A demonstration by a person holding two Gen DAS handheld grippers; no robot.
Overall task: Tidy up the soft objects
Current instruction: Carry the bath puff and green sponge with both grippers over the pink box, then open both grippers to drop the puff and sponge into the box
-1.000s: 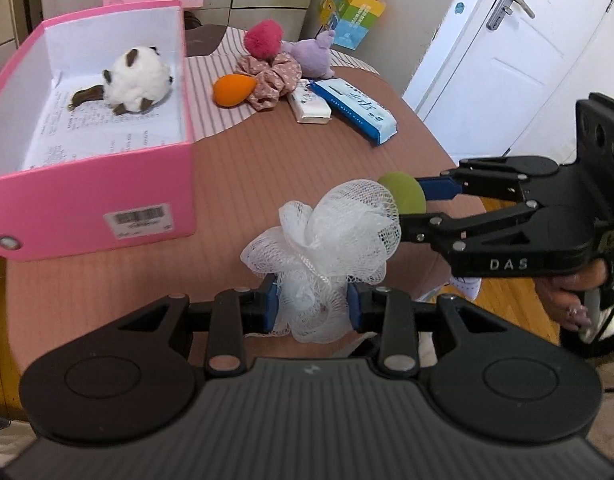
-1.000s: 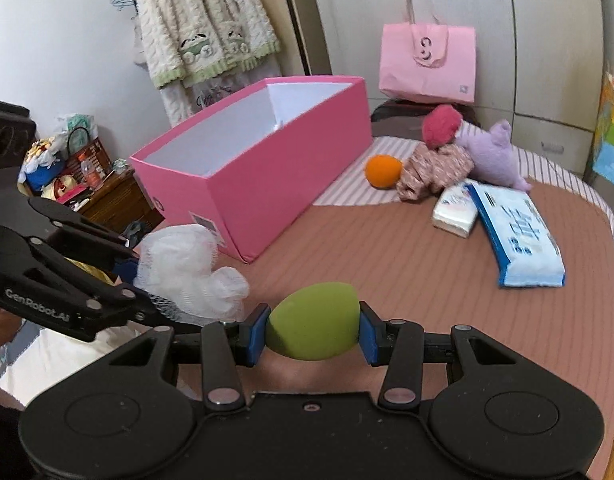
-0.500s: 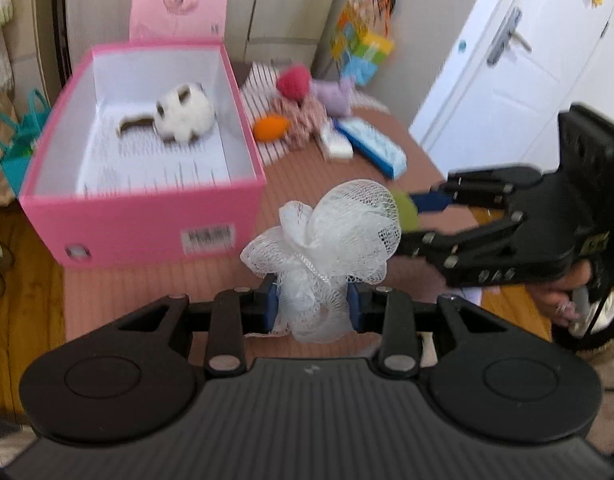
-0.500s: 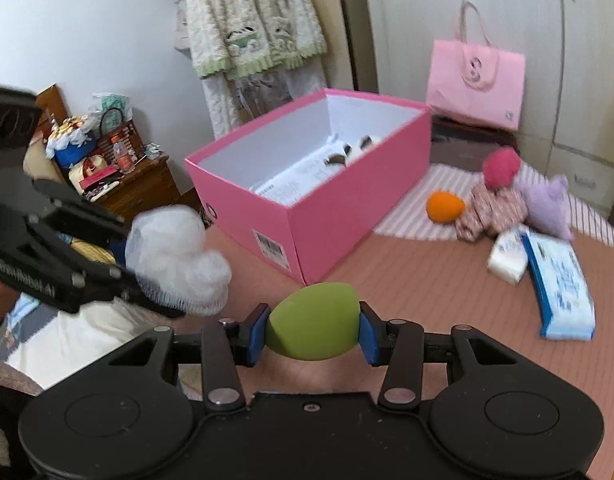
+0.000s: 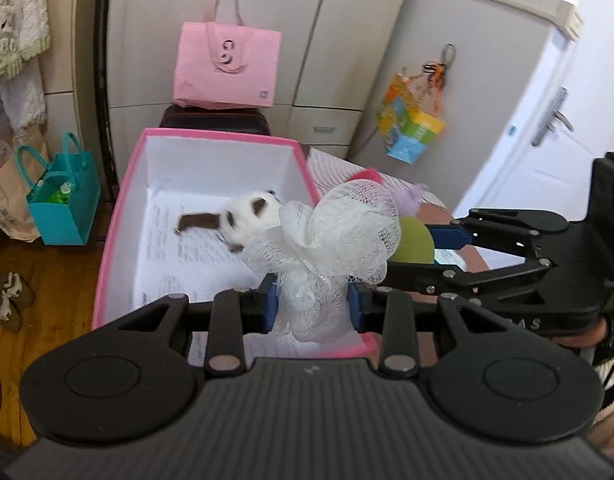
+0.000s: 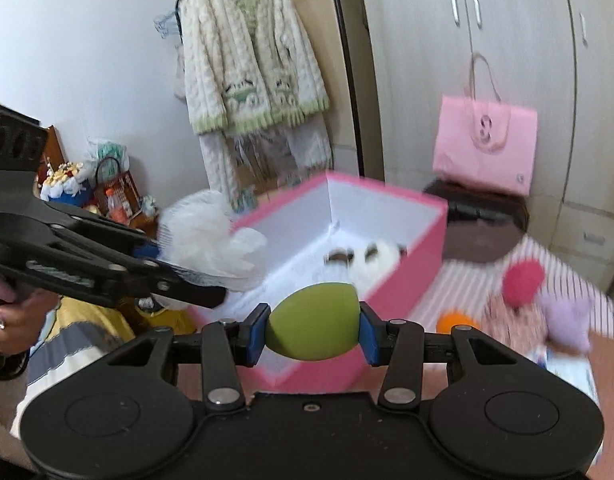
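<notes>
White mesh bath pouf (image 5: 327, 240): light, squashy; left hand-held gripper (image 5: 311, 306) is pinching its gathered base. Green makeup sponge (image 6: 313, 322): springy; right hand-held gripper (image 6: 313, 334) is squeezing its middle.

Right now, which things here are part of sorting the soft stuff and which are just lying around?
Part of the job:
white mesh pouf in the left tool
green sponge in the right tool
pink box
plush toy in it
pink pompom
orange sponge

Just lying about:
pink tote
knit cardigan
teal bag
</notes>
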